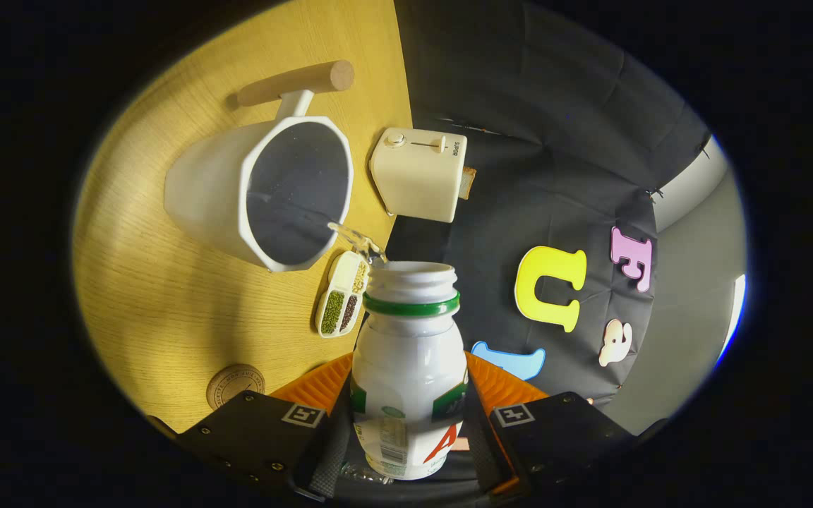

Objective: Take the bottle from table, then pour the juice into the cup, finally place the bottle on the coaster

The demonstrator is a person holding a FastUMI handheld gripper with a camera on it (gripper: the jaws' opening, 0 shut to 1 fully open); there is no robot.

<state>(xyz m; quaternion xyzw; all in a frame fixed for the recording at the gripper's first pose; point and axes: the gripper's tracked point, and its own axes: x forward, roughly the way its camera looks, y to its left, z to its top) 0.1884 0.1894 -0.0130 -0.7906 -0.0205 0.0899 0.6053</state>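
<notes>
My gripper (408,395) is shut on a white plastic bottle (410,367) with a green neck ring and no cap. The whole view is rolled sideways, so the bottle is tipped over the wooden table (159,303). A thin clear stream (357,240) leaves the bottle's mouth and runs toward the rim of the white cup (293,194), a faceted mug with a wooden handle (297,85), just beyond the bottle. The cup's inside looks dark with a little liquid. The round brown coaster (235,384) lies on the table beside one of my fingers (315,388).
A cream toaster (417,173) with a bread slice in it stands at the table's far edge past the cup. A small divided dish of beans and seeds (341,296) lies between the cup and the bottle. The black cloth wall lies beyond the table.
</notes>
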